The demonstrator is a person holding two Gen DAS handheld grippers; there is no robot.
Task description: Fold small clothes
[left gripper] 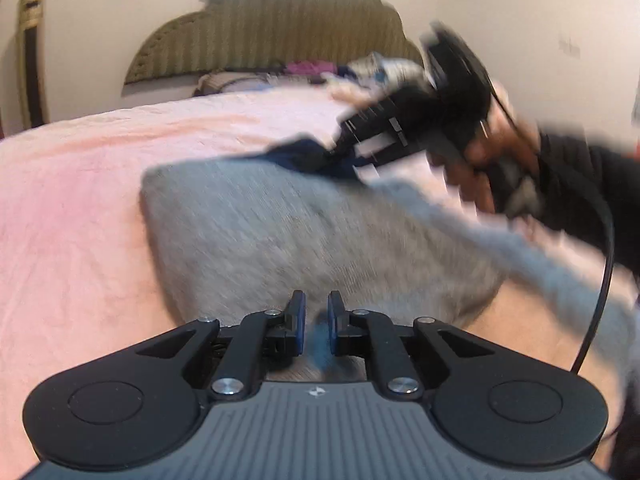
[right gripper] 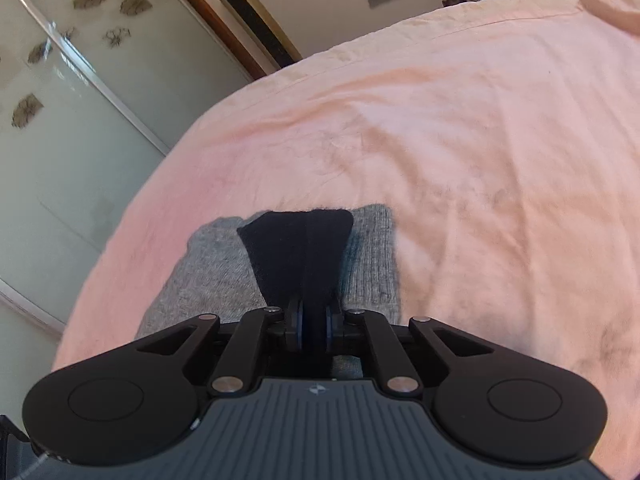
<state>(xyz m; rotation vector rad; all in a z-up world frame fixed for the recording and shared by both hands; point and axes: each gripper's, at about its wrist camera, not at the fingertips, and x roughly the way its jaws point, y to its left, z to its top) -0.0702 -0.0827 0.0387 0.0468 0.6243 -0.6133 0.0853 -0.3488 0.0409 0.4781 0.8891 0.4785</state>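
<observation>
Mid-fold: right gripper (right gripper: 316, 326) w/ fingers clenched on dark cuff (right gripper: 298, 246) over grey garment (left gripper: 288, 232) on bed (left gripper: 80, 200), left gripper (left gripper: 316, 318) nearly closed, empty; next prob. lay cuff flat.

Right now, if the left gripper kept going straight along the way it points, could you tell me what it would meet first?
Most likely the grey garment spread on the pink bedspread: it fills the view just beyond the left gripper. Its jaws are nearly shut with nothing between them. The image is blurred, so depth is uncertain.
</observation>
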